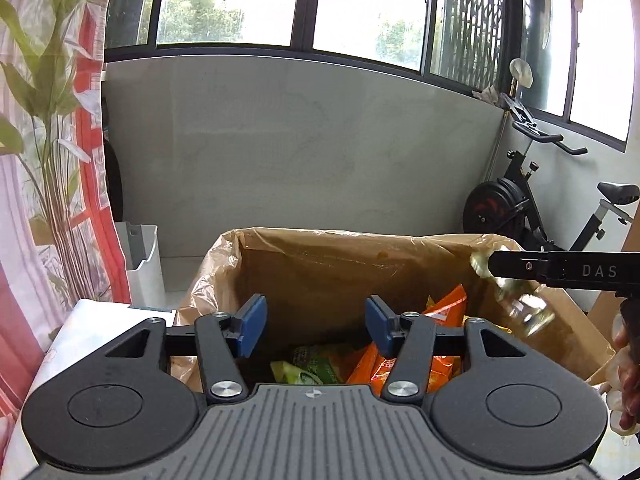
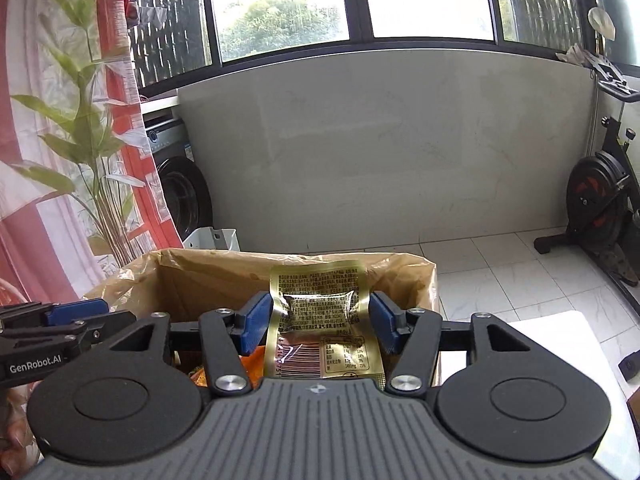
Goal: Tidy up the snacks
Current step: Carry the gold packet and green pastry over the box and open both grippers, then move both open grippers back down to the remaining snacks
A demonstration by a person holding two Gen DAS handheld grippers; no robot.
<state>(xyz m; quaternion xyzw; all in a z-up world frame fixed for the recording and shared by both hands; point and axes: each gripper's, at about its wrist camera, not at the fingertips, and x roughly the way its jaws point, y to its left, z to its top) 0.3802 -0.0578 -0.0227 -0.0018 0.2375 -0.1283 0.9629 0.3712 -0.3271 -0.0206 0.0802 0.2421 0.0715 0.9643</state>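
Now left gripper (image 1: 316,326) parted, empty, above lined box (image 1: 360,248), right gripper (image 2: 320,322) seemingly loose around gold packet (image 2: 320,312).

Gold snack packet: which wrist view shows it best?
Right wrist: the gold packet faces the camera between the right gripper pads, print and barcode legible. Left wrist shows only a blurred edge below that gripper.

The right gripper (image 2: 318,322) hangs over a plastic-lined cardboard box (image 2: 192,276), a gold snack packet (image 2: 320,312) upright between its blue pads, which stand just clear of the packet's edges. The left gripper (image 2: 76,312) reaches in from the near left. An exercise bike (image 2: 600,200) stands far right, a leafy plant (image 2: 88,132) far left.
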